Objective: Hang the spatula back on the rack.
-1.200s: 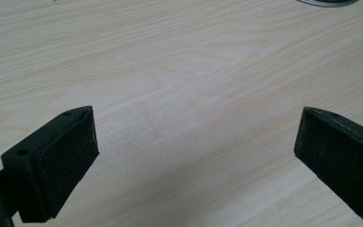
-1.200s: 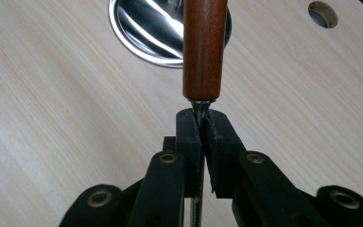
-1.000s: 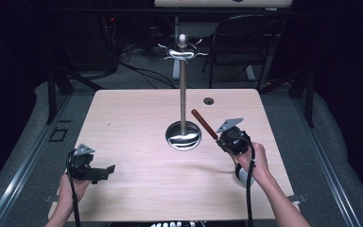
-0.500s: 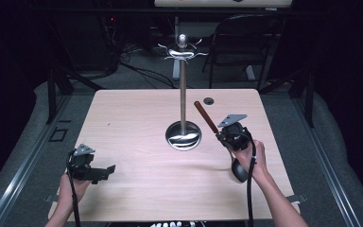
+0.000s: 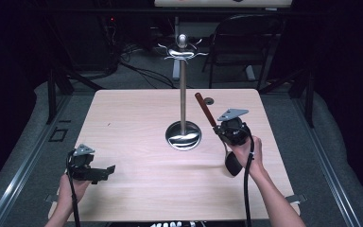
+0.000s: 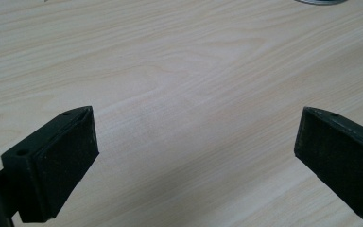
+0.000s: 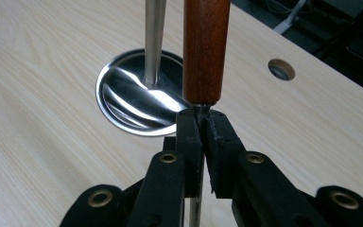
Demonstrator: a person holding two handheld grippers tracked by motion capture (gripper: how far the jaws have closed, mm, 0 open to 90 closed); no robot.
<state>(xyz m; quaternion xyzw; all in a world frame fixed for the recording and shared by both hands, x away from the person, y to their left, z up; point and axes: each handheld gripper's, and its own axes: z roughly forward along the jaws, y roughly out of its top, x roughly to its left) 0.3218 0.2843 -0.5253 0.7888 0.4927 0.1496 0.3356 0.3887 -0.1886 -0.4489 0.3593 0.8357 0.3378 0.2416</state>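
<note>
High view: the right gripper point(image 5: 216, 126) clamps a brown wooden-handled utensil point(image 5: 204, 109) beside the shiny steel hook stand point(image 5: 183, 135), now tilted steeper and nearer the pole.

Left gripper view: the left gripper point(image 6: 194, 146) gapes over the pale wooden table point(image 6: 179, 71).

Right gripper view: jaws pinch the utensil's metal shank point(image 7: 200, 111).

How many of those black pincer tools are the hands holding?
2. The left gripper sits low over the table's near left corner, jaws wide apart. The right gripper is at the right of the metal stand, clamped on a wooden-handled utensil.
</note>
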